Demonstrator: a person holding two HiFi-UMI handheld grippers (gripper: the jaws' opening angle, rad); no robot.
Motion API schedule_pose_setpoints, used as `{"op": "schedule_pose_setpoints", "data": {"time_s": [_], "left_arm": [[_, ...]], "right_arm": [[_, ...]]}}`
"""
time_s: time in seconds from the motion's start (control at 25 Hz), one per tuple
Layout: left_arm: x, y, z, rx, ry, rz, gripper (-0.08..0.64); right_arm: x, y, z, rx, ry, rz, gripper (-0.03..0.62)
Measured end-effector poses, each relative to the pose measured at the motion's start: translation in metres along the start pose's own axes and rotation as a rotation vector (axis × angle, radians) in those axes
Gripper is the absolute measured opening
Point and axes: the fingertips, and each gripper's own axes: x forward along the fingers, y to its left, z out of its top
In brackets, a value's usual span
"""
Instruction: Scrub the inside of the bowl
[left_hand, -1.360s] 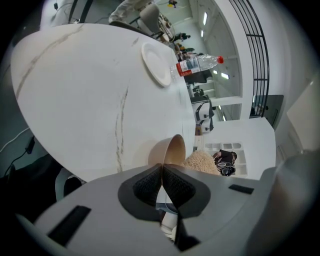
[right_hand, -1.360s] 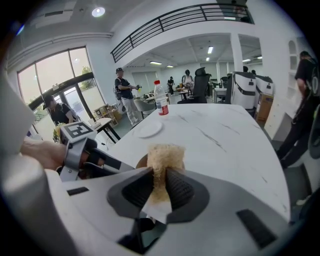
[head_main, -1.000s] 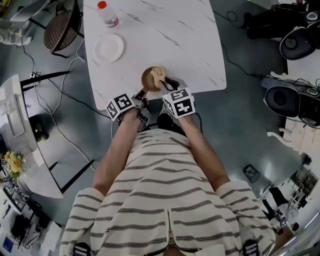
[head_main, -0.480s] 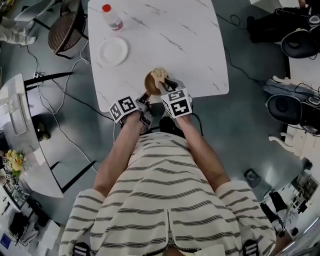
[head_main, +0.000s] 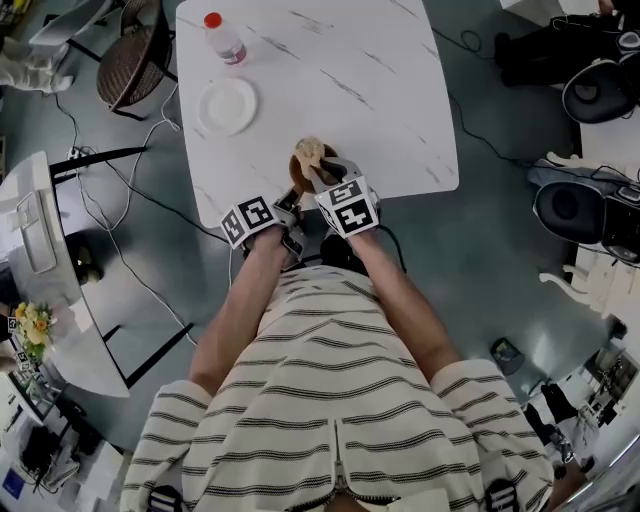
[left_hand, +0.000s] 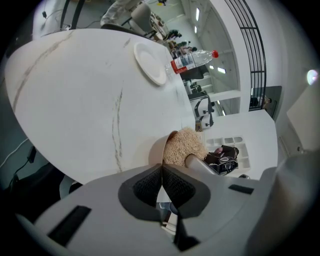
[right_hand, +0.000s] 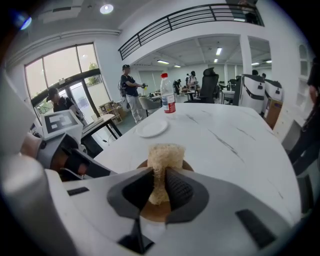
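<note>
Left gripper (left_hand: 161, 171): jaws pinched together, apparently on the bowl's (left_hand: 156, 152) near rim.
Right gripper (right_hand: 159, 187): clamped on sponge (right_hand: 165, 156); soft, squashes easily, best held low.
Bowl: stiff, light, likely to slide; sits at counter's (head_main: 340, 80) near edge.
Beyond: plate (head_main: 227, 105), bottle (head_main: 222, 38).

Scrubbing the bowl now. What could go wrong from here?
1. The bowl sits close to the table's near edge, and the left gripper seems to pinch only its rim. A hard scrub could tip it or slide it off.
2. The right gripper clamps the sponge with much of it sticking out past the jaws, so it may fold or slip free.
</note>
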Motion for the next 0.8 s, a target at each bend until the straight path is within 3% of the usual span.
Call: {"op": "schedule_pose_setpoints", "data": {"time_s": [0.8], "left_arm": [[0.001, -0.002, 0.002, 0.021, -0.003, -0.005, 0.006]], "right_arm": [[-0.010, 0.016, -0.016, -0.028, 0.074, 0.144, 0.073]]}}
